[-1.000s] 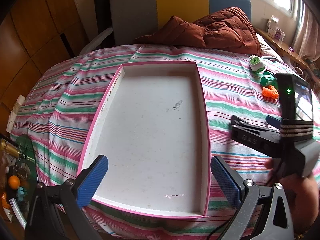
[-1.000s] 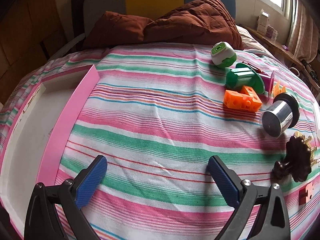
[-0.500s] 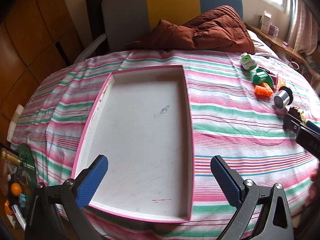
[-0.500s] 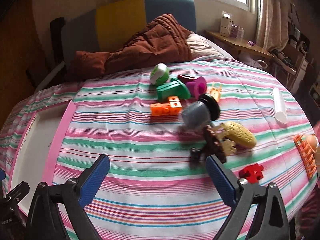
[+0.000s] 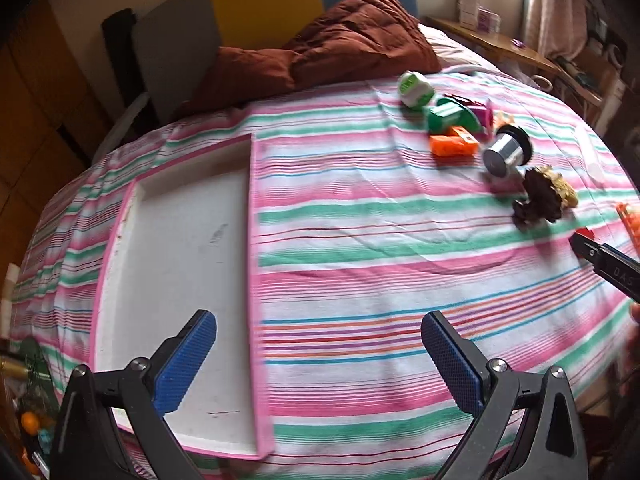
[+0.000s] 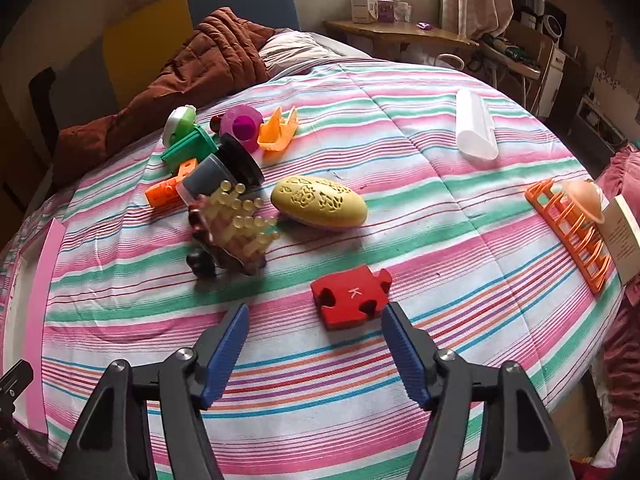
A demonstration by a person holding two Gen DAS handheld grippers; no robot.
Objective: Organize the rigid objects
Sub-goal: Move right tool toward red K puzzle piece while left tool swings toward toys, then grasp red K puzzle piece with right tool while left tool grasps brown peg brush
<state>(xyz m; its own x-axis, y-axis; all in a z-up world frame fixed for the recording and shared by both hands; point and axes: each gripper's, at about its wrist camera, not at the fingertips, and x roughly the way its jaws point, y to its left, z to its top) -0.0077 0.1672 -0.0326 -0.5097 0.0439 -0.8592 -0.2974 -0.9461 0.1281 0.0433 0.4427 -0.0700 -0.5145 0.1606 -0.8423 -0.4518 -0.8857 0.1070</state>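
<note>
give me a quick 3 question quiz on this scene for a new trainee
1. True or false: the pink-rimmed tray already holds toys.
2. Which letter is on the red puzzle piece?
3. The right gripper, jaws closing, is nearest which object: A the yellow oval, B the red puzzle piece, C the white cylinder?

Key: 1 false, nothing lies in it. 2 K. 3 B, and the pads are not touching it.

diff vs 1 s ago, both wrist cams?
The right gripper swung away from the pink tray across the striped bedspread and now hangs by the red puzzle piece; its fingers are closing, gripping nothing yet. The left gripper shifted off the tray's middle toward the toys, fingers wide. Nothing was taken or let go; tray and toys lie as before.
</note>
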